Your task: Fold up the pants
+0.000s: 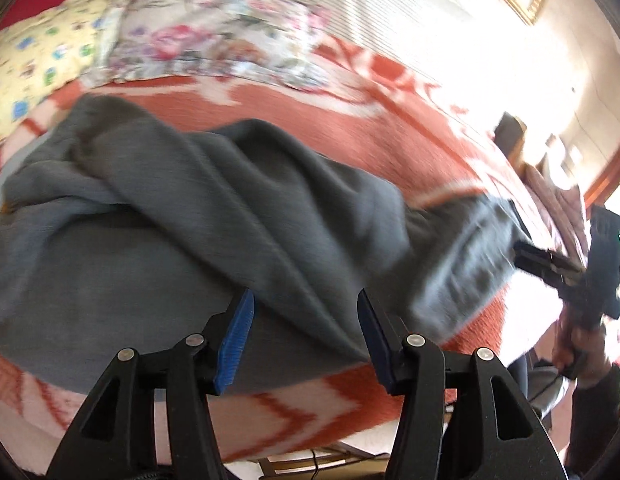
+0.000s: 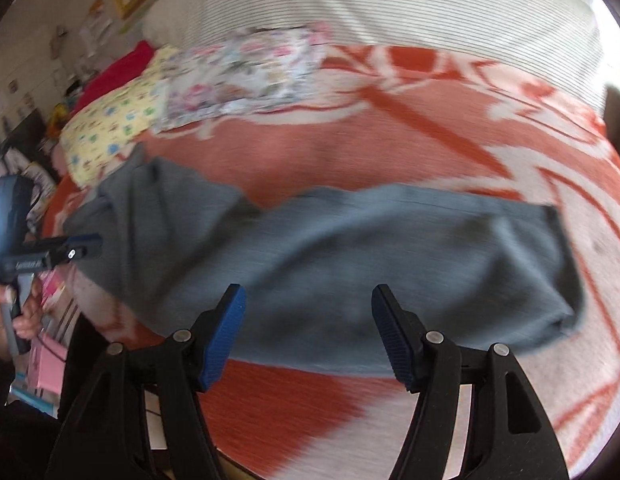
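Both claws, the left claw (image 1: 306, 330) and right claw (image 2: 308, 330), gape released and empty at frame bottom above the grey pants (image 2: 330, 264), stretched lengthwise mid-frame across the bed (image 2: 350, 148), apparently legs-together yet rumpled, with crosswise folds remaining.

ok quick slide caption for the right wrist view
Open right gripper above grey pants lying on an orange-and-white blanket.
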A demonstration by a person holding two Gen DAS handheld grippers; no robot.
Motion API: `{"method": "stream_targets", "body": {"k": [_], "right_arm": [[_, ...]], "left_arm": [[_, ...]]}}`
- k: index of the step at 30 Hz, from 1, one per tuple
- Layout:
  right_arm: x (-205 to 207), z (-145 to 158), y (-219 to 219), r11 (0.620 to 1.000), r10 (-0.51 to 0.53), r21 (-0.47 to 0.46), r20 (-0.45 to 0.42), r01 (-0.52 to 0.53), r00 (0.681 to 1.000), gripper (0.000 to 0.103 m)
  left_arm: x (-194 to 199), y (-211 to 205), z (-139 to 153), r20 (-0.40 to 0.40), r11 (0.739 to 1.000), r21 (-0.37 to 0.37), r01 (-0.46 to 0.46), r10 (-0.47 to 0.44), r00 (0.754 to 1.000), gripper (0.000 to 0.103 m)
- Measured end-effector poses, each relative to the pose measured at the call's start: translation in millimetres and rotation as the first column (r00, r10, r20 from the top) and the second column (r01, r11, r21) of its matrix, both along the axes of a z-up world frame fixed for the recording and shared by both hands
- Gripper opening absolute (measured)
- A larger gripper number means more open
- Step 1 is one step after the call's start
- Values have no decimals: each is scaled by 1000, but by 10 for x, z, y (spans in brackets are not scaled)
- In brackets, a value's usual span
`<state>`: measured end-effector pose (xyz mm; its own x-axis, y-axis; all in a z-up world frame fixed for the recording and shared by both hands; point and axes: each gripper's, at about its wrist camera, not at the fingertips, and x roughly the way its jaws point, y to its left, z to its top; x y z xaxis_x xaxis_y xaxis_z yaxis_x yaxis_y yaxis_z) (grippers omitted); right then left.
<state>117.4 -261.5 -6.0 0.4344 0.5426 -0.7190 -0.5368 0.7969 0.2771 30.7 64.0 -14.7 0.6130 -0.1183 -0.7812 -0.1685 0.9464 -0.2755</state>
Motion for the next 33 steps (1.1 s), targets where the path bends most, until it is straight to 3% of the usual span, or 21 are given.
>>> {"method": "stream_targets", "body": {"k": [13,25,30,33], "right_arm": [[-139,29,1127,972,227,62,-18,-226,974,67],[-102,13,1766,940,334,82,-22,-331,942,67],[-46,-52,2025,925,371,105,-45,-365,927,67],[-46,-63,2164,914,397,119,-49,-389,917,67]], "left_arm": [[73,957,140,-18,970,24,-244,244,970,75],[870,1692,214,-95,919,-47,-391,385,918,77],[1198,1896,110,-156,896,-40,-441,431,889,77],[1362,1975,24,-193,882,1,-471,462,866,77]]}}
